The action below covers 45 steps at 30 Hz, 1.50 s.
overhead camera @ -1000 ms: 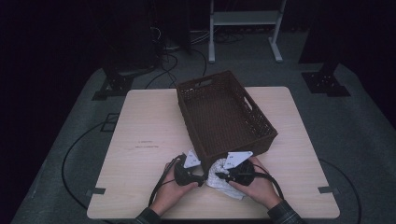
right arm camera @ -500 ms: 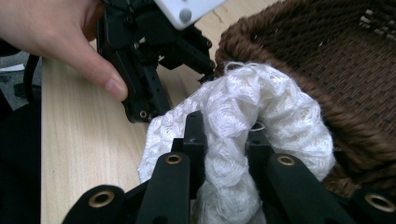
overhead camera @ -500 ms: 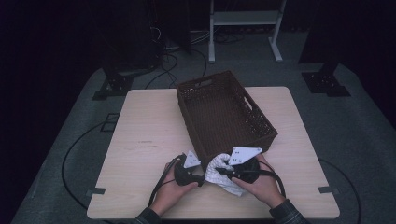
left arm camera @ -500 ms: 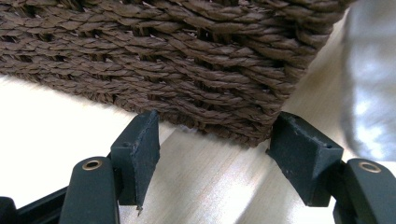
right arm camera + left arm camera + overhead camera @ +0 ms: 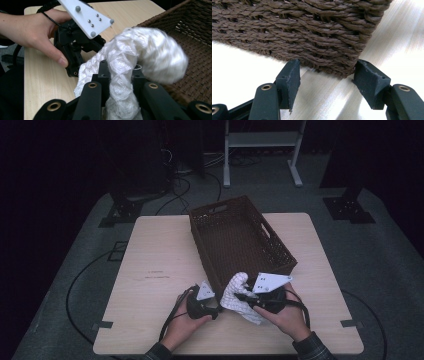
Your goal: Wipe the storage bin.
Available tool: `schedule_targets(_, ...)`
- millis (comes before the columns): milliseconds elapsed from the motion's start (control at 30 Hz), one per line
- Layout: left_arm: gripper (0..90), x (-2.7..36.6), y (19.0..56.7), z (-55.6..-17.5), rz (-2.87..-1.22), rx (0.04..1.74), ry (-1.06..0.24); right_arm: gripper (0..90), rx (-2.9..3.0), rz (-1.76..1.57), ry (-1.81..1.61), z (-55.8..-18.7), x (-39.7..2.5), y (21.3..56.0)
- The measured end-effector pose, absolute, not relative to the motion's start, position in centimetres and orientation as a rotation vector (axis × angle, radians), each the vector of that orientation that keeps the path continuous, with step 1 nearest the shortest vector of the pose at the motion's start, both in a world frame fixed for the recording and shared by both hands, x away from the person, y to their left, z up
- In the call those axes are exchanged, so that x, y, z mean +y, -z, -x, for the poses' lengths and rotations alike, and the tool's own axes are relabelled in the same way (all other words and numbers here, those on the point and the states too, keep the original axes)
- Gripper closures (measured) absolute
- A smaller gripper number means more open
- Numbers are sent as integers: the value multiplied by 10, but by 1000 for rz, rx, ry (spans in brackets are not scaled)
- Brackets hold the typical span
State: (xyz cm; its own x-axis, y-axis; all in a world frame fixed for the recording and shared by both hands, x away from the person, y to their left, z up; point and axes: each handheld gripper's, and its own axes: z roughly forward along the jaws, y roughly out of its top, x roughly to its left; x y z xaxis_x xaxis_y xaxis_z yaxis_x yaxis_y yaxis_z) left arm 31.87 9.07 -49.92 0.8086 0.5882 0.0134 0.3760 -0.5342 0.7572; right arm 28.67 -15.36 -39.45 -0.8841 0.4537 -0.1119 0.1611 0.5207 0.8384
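Two hand-held grippers work at the desk's (image 5: 150,250) near edge. The right hand-held gripper (image 5: 248,296) is clamped on a white knitted cloth (image 5: 239,295), lifted with its top bunched at the near rim of the brown woven basket (image 5: 240,240); its tail trails on the desk. The left hand-held gripper (image 5: 216,309) stands wide, holding nothing, against the basket's corner. To finish well, raise the cloth higher so the tail clears the rim, then release over the basket's middle.
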Motion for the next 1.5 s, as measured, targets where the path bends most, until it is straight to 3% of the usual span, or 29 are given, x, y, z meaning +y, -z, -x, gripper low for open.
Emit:
schedule_targets(467, 369, 91, 499, -319, -2202, 703, -342, 757, 2437, -676, -1248, -277, -202, 419)
schedule_targets(633, 344, 92, 498, -318, -2210, 682, -317, 757, 2455, -752, -1243, -278, -217, 432)
schedule_targets(800, 381, 96, 493, -314, -2208, 649, -251, 757, 2458, -811, -1215, -276, -229, 440)
schedule_targets(1100, 521, 112, 473, -307, -2204, 588, -224, 757, 2423, -907, -1181, -273, -255, 449)
schedule_targets(1267, 703, 119, 462, -309, -2181, 581, -218, 757, 2409, -947, -1167, -273, -262, 452)
schedule_targets(1300, 703, 120, 459, -310, -2185, 576, -220, 757, 2409, -947, -1167, -273, -262, 452)
schedule_targets(1333, 789, 122, 453, -311, -2155, 580, -207, 757, 2409, -961, -1161, -271, -263, 453)
schedule_targets(1500, 897, 124, 440, -315, -2110, 555, -199, 757, 2399, -983, -1151, -268, -266, 455)
